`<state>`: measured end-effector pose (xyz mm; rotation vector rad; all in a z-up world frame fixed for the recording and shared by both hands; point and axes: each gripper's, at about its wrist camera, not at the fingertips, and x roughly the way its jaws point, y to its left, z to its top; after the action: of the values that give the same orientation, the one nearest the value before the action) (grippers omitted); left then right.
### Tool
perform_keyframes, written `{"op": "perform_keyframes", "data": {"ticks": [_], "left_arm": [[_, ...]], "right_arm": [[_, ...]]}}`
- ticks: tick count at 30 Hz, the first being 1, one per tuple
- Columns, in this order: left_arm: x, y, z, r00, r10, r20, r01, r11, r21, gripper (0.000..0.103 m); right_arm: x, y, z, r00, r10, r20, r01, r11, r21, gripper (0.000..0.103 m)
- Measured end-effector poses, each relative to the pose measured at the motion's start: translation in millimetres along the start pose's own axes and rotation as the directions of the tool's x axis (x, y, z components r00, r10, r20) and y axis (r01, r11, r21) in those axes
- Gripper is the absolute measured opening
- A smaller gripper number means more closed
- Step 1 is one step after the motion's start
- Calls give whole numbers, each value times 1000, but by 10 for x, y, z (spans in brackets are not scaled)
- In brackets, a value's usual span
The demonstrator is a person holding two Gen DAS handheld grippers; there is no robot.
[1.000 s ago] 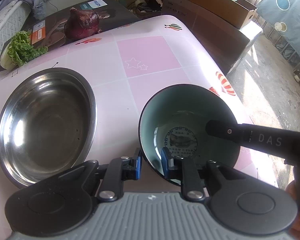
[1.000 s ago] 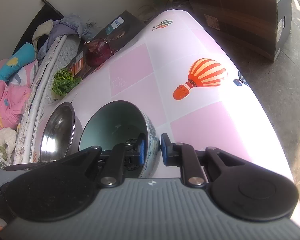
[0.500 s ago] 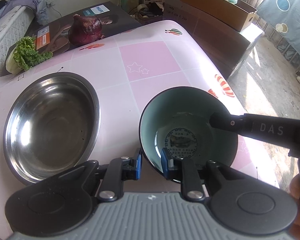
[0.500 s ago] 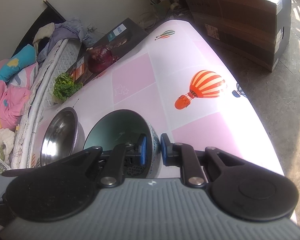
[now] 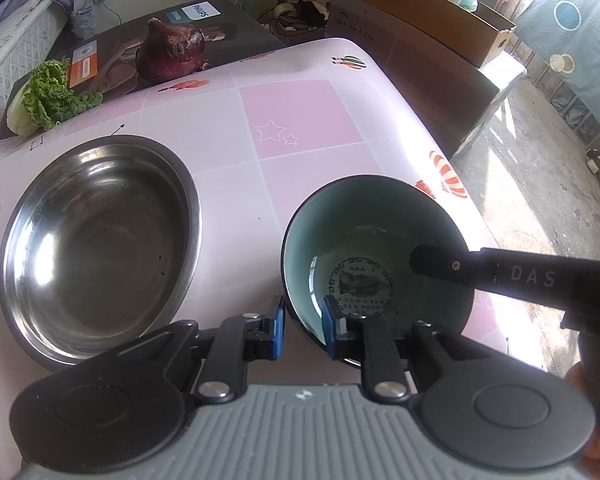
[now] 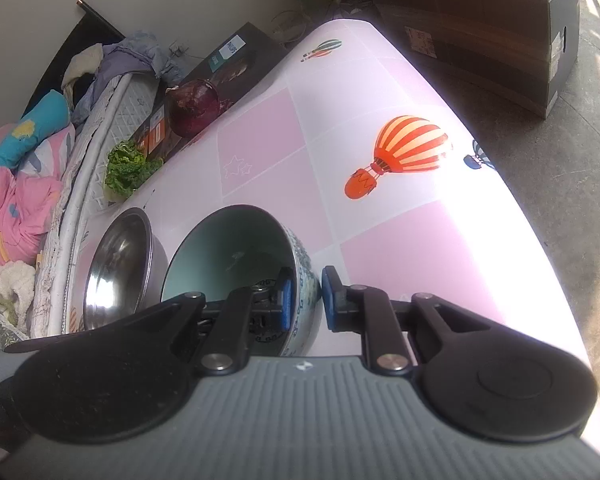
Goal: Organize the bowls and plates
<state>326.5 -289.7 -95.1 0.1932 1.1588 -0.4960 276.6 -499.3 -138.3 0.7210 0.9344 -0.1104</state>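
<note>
both clamped on one thing: left gripper (image 5: 303,332) pinching the near rim of the ceramic bowl (image 5: 380,256), one blue pad outside, one inside; right gripper (image 6: 305,295) straddling the opposite wall, pads (image 6: 286,300) close against the patterned side, jaws just eased apart a touch with the wall between. bowl tilted, teal inside, printed disc at the bottom, on the pink tablecloth (image 5: 300,120), just beside the steel bowl (image 5: 100,236). red onion (image 5: 174,54) and lettuce (image 5: 52,98) far back.
</note>
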Motion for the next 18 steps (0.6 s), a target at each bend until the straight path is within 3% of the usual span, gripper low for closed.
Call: {"op": "perform_keyframes", "data": {"ticks": [9, 18], "left_arm": [[134, 29, 41, 999, -19, -47, 17, 999, -34, 21], [118, -11, 13, 999, 4, -33, -5, 1000, -11, 21]], "right_arm": [[112, -2, -32, 1000, 4, -20, -3, 1000, 20, 17], [109, 61, -76, 1000, -12, 4, 12, 999, -31, 16]]}}
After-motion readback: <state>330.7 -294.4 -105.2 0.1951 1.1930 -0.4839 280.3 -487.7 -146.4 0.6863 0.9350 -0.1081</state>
